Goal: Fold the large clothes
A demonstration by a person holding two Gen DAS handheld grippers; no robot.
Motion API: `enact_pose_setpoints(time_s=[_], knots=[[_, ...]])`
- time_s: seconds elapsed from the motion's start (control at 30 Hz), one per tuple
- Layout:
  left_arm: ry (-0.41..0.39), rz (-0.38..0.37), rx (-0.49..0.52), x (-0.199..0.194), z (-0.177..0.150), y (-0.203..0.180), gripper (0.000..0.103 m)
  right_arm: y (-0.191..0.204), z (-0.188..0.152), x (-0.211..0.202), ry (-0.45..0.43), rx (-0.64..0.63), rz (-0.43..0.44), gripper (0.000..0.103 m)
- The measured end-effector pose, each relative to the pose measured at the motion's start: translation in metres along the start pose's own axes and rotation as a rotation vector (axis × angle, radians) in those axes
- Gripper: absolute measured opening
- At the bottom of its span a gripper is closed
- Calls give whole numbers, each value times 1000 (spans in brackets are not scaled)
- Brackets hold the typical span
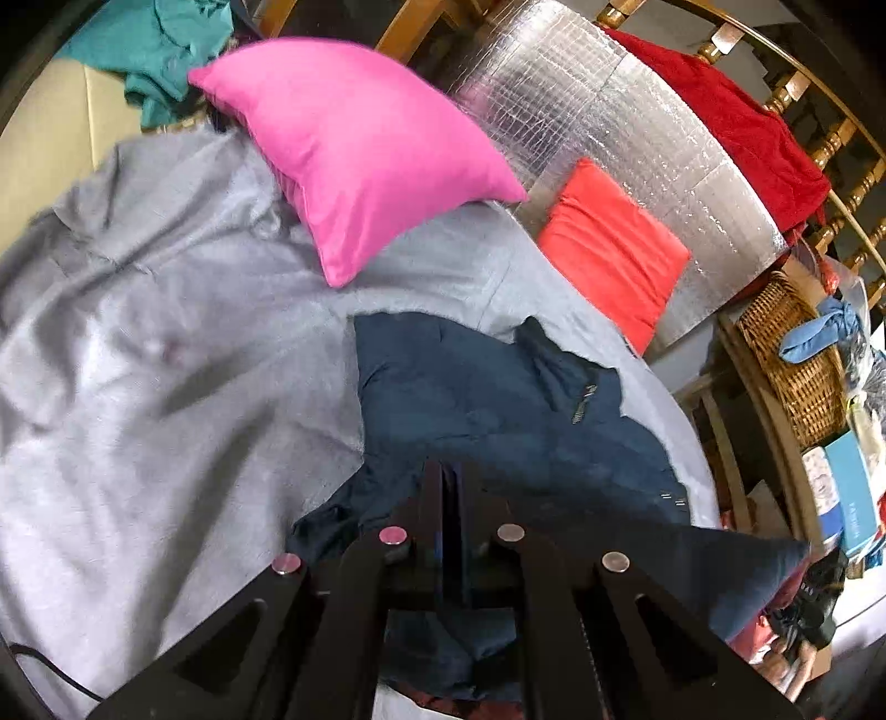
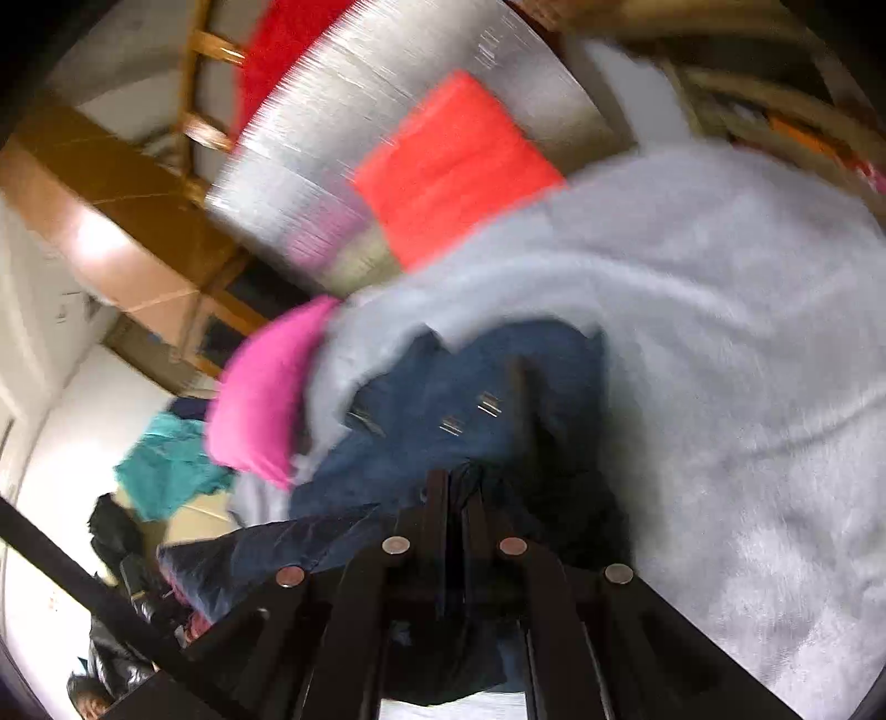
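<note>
- Navy fabric filled the middle of both wrist views: we saw the dark blue garment point(image 1: 498, 399) lying crumpled on the grey blanket point(image 1: 166, 360) that covered the bed, toward the bed's edge nearest the wicker basket point(image 1: 792, 354).
- Our left gripper point(image 1: 451, 487) had its fingers point(image 1: 431, 498) pressed nearly together, pinching a fold of the dark blue garment between them.
- Our right gripper point(image 2: 455, 498) likewise had its fingers point(image 2: 436, 509) drawn close, with a bunch of the dark blue garment point(image 2: 443, 399) caught between them; this view was blurred.
- Two small metal clasps showed on the cloth in the right wrist view, and a zip pull in the left.
- The pink pillow point(image 1: 354, 149) lay on the blanket past the garment, not touching it.
- The red cushion point(image 1: 614, 249) leaned against a silver quilted panel point(image 1: 598, 127) at the bed's far edge.
- A teal cloth point(image 1: 160, 50) lay heaped beyond the pink pillow, off the blanket.
- A red cloth point(image 1: 736, 127) hung over the wooden rail behind the silver panel.
</note>
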State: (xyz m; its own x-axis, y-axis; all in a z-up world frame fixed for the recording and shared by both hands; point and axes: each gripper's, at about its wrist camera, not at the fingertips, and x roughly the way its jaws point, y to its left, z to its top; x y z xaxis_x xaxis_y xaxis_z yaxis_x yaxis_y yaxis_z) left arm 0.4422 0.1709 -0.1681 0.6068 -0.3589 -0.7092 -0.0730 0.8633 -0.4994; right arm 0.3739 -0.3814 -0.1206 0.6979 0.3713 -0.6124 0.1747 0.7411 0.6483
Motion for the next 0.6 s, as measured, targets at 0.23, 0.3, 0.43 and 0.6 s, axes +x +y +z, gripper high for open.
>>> enact_pose_setpoints(time_s=[0.23, 0.3, 0.43, 0.6], knots=[[55, 61, -32, 47, 30, -7, 5, -18, 23, 69, 76, -53, -154, 4], [68, 69, -21, 54, 27, -4, 9, -23, 21, 84, 119, -59, -177, 9], [74, -11, -90, 46, 26, 10, 13, -34, 25, 78, 134, 7, -117, 13], [-74, -38, -195, -9, 32, 25, 85, -35, 32, 30, -1, 59, -26, 84]])
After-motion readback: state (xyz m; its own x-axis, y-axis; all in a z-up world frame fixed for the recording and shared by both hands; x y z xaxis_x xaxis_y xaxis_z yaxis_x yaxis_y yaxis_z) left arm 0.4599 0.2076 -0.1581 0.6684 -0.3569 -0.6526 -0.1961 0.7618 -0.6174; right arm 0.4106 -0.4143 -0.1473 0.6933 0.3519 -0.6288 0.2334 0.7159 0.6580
